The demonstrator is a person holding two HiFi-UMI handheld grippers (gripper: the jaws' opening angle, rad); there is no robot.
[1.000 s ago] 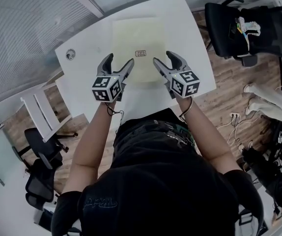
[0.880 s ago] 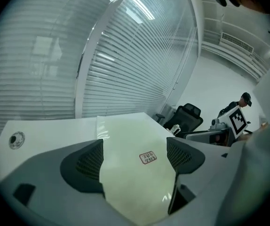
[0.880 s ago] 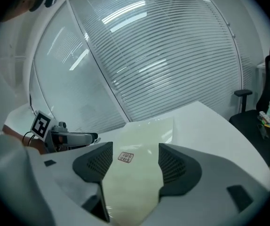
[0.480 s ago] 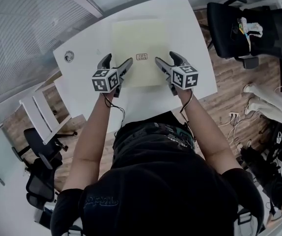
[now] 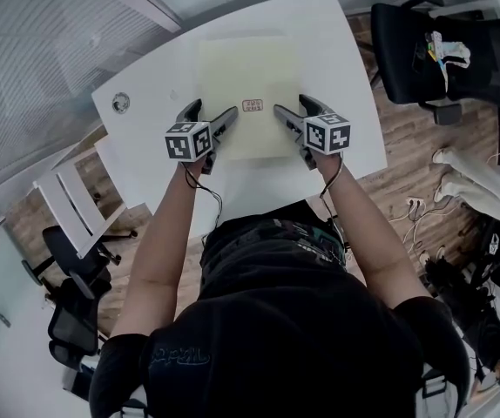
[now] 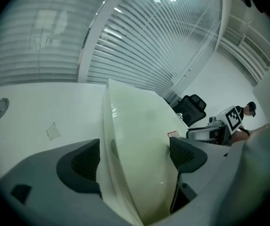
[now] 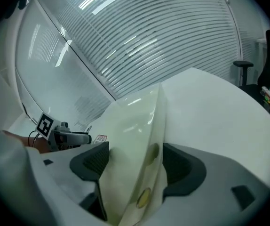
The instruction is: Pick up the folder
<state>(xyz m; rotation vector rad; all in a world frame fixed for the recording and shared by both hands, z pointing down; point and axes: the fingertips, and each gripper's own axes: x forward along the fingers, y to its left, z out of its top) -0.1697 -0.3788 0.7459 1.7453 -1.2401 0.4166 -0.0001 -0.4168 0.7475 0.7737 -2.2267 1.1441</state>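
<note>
One folder (image 5: 248, 94), two grippers, one white table (image 5: 154, 159). The folder is a pale yellow-green, glossy, slightly see-through plastic sleeve with one small red-printed label (image 5: 252, 105) near its middle. The right gripper view shows two round yellowish spots along its right edge. It lies flat in the middle of the table, long axis running straight away from the person, a short edge nearest them.

The left gripper (image 5: 214, 109) straddles the folder's left edge near the near corner. Its jaws have just been opening and stand wide apart, with that edge between them and the pads not pressing on it. The right gripper (image 5: 292, 105) does the same at the right edge, spread wide and gripping nothing. One round grommet (image 5: 121, 103) sits in the tabletop, left of the folder.
</note>
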